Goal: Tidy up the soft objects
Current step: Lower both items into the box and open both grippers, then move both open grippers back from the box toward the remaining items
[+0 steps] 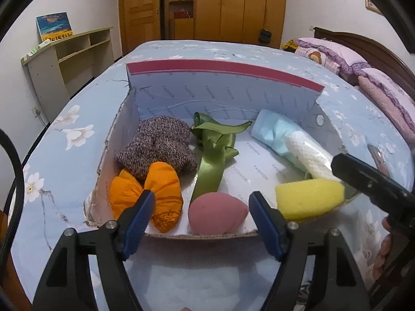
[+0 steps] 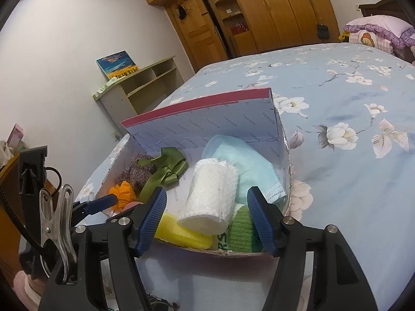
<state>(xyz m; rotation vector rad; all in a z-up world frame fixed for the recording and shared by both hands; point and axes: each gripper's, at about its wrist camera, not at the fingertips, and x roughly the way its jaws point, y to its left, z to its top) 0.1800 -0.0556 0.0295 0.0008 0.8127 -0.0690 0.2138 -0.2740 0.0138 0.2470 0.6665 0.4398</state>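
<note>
Where the cardboard box [image 1: 118, 140] shows its pale lining, the word FASHION is printed over and over across floor and walls, and a red strip runs along the top of its raised lid [image 1: 223, 68]. It sits on a bed [image 1: 64, 140] covered with a blue flowered sheet.

Inside, along the left, lie a speckled knitted piece [image 1: 158, 145] and, just in front of it and touching, an orange cloth bow [image 1: 145, 194]. A green satin ribbon [image 1: 210, 155] trails down the middle towards a pink egg-shaped sponge [image 1: 215, 213] at the near wall. On the right, a light blue folded cloth [image 1: 275, 132] lies at the back, a white textured roll [image 2: 210, 197] leans against it, and a yellow sponge [image 1: 308, 198] sits at the near corner; the right wrist view also shows a green scrub pad [image 2: 242, 233] beside it, with partly hidden white lettering that cannot be read.

The left gripper [image 1: 201, 216] hovers at the near wall with its fingers wide apart, the pink sponge between them but clear of both pads. The right gripper [image 2: 206, 216] also stands open and holds nothing, the white roll just beyond its tips.

Pillows [image 1: 334, 53] in purple frilled covers lie at the headboard; a low shelf [image 1: 64, 59] with a painting [image 1: 53, 26] stands by the wall, wooden wardrobes [image 1: 233, 5] behind.
</note>
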